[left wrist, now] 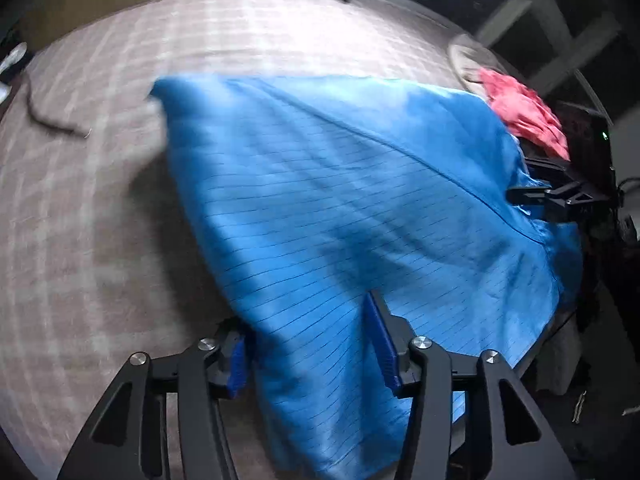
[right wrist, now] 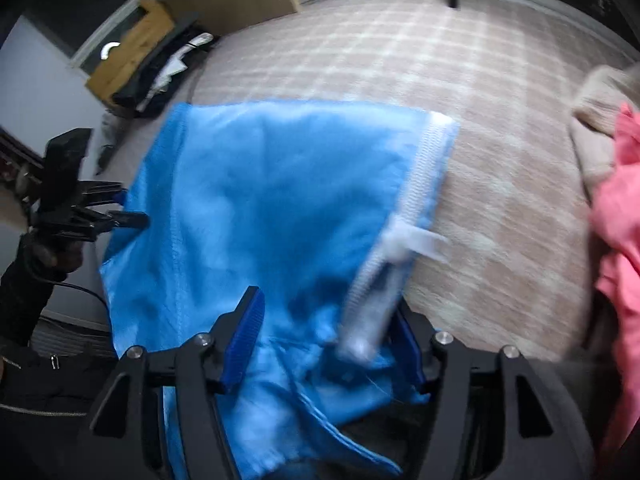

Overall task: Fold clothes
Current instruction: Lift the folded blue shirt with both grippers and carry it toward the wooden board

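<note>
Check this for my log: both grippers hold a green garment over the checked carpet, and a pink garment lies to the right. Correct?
Not quite: the garment is blue, as both wrist views show. The rest holds: the left gripper and right gripper have it between their fingers over the carpet, with the pink garment at right.

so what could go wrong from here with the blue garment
1. The left gripper and right gripper both look wide open around the blue garment, so it may slip out and bunch up.
2. The white zipper edge dangles near the right fingers and could snag.
</note>
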`<state>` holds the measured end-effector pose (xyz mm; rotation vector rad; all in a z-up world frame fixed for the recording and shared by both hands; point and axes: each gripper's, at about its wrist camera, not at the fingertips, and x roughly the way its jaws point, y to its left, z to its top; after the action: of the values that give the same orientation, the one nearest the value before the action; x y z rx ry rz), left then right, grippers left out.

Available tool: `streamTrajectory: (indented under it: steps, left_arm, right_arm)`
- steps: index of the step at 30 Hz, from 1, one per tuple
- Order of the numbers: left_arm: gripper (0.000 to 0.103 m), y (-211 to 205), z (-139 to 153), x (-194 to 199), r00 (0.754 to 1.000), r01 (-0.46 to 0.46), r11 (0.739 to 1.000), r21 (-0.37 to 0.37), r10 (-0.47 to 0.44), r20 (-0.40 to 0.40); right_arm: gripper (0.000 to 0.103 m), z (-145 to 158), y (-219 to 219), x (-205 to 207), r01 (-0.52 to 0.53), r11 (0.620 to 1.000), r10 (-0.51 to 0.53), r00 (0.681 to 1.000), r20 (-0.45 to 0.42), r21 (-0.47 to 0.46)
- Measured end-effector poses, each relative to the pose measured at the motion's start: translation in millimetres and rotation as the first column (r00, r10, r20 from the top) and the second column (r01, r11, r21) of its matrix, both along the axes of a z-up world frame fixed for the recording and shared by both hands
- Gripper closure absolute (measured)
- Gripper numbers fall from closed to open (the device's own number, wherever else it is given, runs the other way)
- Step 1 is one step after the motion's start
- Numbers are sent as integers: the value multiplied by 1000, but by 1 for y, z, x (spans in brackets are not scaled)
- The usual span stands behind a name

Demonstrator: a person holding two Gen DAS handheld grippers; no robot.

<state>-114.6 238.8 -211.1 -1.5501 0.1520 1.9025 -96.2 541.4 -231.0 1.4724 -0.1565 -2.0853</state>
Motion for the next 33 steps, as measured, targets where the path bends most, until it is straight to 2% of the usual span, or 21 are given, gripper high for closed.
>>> streamTrajectory:
  steps: [1, 2, 3, 5, 8, 13, 15, 19, 24, 28, 33]
  left_arm:
    - [67, 3, -1, 1, 1000, 12, 1000, 5, -12, -8]
    - [68, 6, -1, 2, 1000, 24, 1000, 11, -24, -15]
    - [70, 9, -2, 2, 999, 35, 999, 16, -35, -24]
    - [86, 10, -3, -1, 1000, 16, 999, 44, -15, -13]
    - [94, 1, -3, -11, 998, -42, 993, 107, 38, 46]
    - [97, -16, 30, -13, 999, -54, 982, 180, 54, 2]
    - [97, -24, 48, -16, 998, -56, 978, 202, 61, -22]
    - [98, -28, 74, -15, 993, -52, 973, 227, 74, -91]
    - [98, -54, 114, -3, 974, -76, 963, 259, 128, -189]
    - [98, -92, 139, 9, 945, -133, 949, 285, 208, -252]
    - [99, -162, 166, 15, 896, -213, 914, 345, 324, -305]
  right_arm:
    - [48, 0, -5, 1, -16, 1000, 16, 1000, -9, -11]
    - [56, -1, -8, 1, -23, 999, 22, 1000, -13, -23]
    - [80, -3, -9, 2, -17, 999, 16, 1000, -12, -37]
    - [90, -6, -12, 3, 2, 997, -3, 1000, -12, -72]
    - [92, -4, -15, 6, 31, 995, -33, 999, -24, -90]
    - [94, 24, -7, 5, 68, 988, -73, 997, -26, -137]
    - [94, 45, -7, 5, 64, 986, -73, 996, -54, -153]
    - [94, 99, -12, 7, 33, 993, -53, 984, -169, -116]
    - [94, 160, -37, -1, -34, 999, 24, 957, -289, -32]
    - [94, 197, -87, -25, -94, 994, 105, 932, -346, 49]
    - [94, 242, -190, -63, -205, 964, 259, 870, -420, 171]
